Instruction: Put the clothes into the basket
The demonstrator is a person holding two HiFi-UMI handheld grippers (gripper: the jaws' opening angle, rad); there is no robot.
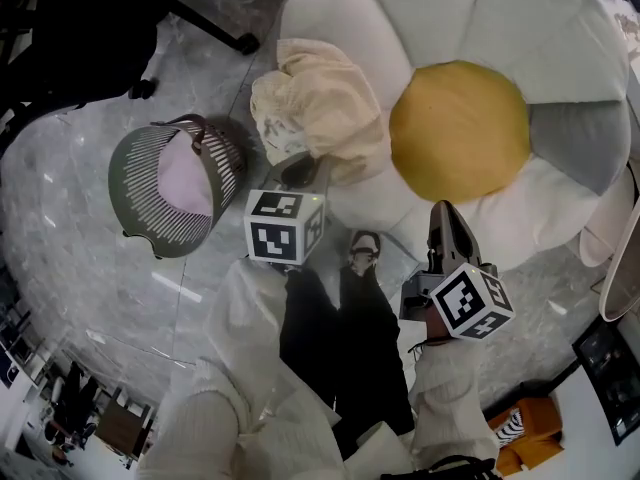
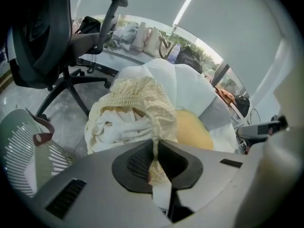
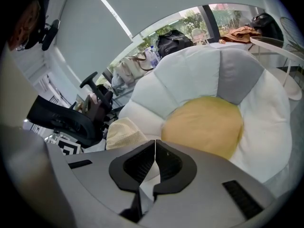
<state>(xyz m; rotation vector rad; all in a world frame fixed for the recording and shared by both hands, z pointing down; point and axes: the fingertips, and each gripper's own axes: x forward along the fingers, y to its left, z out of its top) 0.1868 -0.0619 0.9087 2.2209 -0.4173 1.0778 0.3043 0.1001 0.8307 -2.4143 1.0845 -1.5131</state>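
Note:
A crumpled cream garment (image 1: 322, 106) lies on the left petals of a big flower-shaped cushion (image 1: 480, 23). My left gripper (image 1: 300, 171) is at the garment's near edge, and in the left gripper view it (image 2: 156, 147) is shut on a fold of that cream cloth (image 2: 137, 106). The grey-green slatted basket (image 1: 135, 173) stands on the floor to the left, with a pink cloth (image 1: 186, 180) inside. My right gripper (image 1: 446, 216) hovers by the cushion's near edge, shut with nothing between its pads (image 3: 155, 148).
The cushion has a yellow centre (image 1: 458, 128). A black office chair (image 2: 42, 37) stands beyond the basket (image 2: 23, 146), its wheeled base (image 1: 215, 28) near the cushion. The person's legs and a shoe (image 1: 365, 253) are between the grippers. A white side table (image 1: 625, 258) stands at the right.

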